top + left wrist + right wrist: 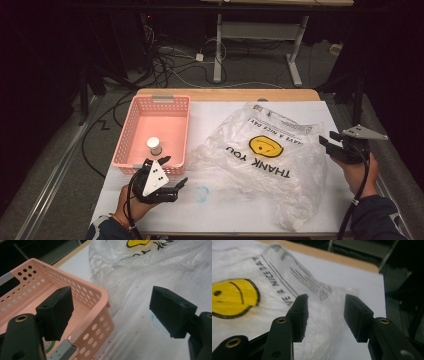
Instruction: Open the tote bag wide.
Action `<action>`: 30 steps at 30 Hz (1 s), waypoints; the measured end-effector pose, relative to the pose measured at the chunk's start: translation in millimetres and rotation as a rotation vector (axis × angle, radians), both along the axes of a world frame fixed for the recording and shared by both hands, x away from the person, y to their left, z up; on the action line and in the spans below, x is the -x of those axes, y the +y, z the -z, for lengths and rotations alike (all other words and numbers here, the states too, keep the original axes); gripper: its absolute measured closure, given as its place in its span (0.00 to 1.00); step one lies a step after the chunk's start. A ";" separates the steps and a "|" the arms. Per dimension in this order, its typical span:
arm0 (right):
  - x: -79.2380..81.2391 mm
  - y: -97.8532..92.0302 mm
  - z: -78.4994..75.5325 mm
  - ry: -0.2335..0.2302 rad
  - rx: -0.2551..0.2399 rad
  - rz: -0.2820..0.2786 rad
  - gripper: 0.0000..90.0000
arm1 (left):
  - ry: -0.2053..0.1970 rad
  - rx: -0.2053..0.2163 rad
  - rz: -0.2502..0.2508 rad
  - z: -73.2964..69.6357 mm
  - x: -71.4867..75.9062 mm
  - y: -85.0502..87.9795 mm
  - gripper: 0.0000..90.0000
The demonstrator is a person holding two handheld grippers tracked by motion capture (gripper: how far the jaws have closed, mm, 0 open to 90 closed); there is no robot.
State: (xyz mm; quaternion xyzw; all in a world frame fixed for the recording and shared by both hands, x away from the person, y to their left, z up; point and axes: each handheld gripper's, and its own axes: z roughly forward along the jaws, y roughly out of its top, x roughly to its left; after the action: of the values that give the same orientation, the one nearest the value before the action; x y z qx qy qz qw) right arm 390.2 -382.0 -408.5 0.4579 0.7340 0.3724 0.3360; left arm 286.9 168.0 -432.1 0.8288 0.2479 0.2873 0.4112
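High view — right gripper (334, 141) fingers apart, beside plastic bag (260, 155).

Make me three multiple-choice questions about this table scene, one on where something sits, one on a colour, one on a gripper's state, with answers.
1. Where is the small white-capped jar?
A. inside the pink perforated plastic basket
B. on the clear plastic bag
C. between the right gripper's jaws

2. What colour is the smiley face printed on the clear plastic bag?
A. red
B. yellow
C. green

3. How do the right gripper's jaws stand?
A. clamped on the basket
B. shut empty
C. apart, holding nothing

Answers: 1 A, the jar stands on the basket's floor. 2 B, a yellow disc with black outline. 3 C, a gap shows between its pads.
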 end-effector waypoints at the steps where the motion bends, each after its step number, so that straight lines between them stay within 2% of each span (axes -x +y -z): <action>1: 2.2 3.4 -3.9 -0.017 0.007 -0.025 0.61 | 0.000 -0.002 0.000 0.1 0.0 -0.3 0.20; 3: 7.7 13.5 -12.1 -0.042 -0.012 -0.099 0.61 | 0.004 -0.004 0.001 0.7 -0.5 -1.1 0.20; 5: 11.6 24.9 -16.9 -0.048 -0.013 -0.165 0.61 | 0.008 -0.008 0.004 1.3 -0.7 -2.1 0.20; 6: 14.3 34.1 -19.3 -0.054 -0.013 -0.217 0.61 | 0.009 -0.012 0.006 1.6 -0.7 -2.9 0.20; 9: 20.4 56.9 -23.5 -0.038 -0.063 -0.326 0.61 | 0.012 -0.015 0.009 2.6 -1.1 -4.4 0.20; 10: 20.4 56.9 -23.5 -0.038 -0.063 -0.326 0.61 | 0.012 -0.015 0.009 2.6 -1.1 -4.4 0.20; 11: 26.6 79.5 -23.6 -0.031 -0.045 -0.411 0.62 | 0.014 -0.015 0.007 3.1 -1.6 -4.3 0.20; 12: 28.5 87.4 -22.6 -0.018 -0.041 -0.445 0.62 | 0.016 -0.016 0.006 3.3 -2.0 -4.1 0.20; 15: 37.7 121.0 -15.2 0.020 0.014 -0.559 0.60 | 0.023 -0.014 0.001 4.3 -2.7 -3.5 0.20; 17: 42.3 137.7 -9.7 0.041 0.050 -0.606 0.58 | 0.023 -0.017 0.004 4.6 -2.6 -3.5 0.20; 18: 42.3 137.7 -9.7 0.041 0.050 -0.606 0.58 | 0.023 -0.020 0.005 4.7 -2.4 -3.8 0.20; 19: 46.1 156.8 0.0 0.085 0.083 -0.676 0.58 | 0.023 -0.019 0.006 4.7 -2.3 -4.0 0.20; 21: 49.3 171.3 9.8 0.118 0.133 -0.725 0.57 | 0.022 -0.024 0.008 4.4 -2.1 -4.3 0.20; 24: 52.5 186.3 22.5 0.164 0.173 -0.777 0.56 | 0.025 -0.022 0.011 5.1 -2.2 -4.9 0.20; 28: 53.2 197.6 36.0 0.203 0.210 -0.790 0.56 | 0.031 -0.025 0.018 6.2 -2.5 -6.2 0.20; 30: 52.8 199.7 39.1 0.205 0.226 -0.791 0.56 | 0.031 -0.028 0.019 6.8 -2.4 -7.2 0.20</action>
State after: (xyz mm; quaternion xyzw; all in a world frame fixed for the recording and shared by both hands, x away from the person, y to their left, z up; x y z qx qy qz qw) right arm 337.3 -182.3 -447.6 0.1357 0.9190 0.3426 0.1405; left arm 289.3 160.9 -438.9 0.8413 0.2424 0.2739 0.3981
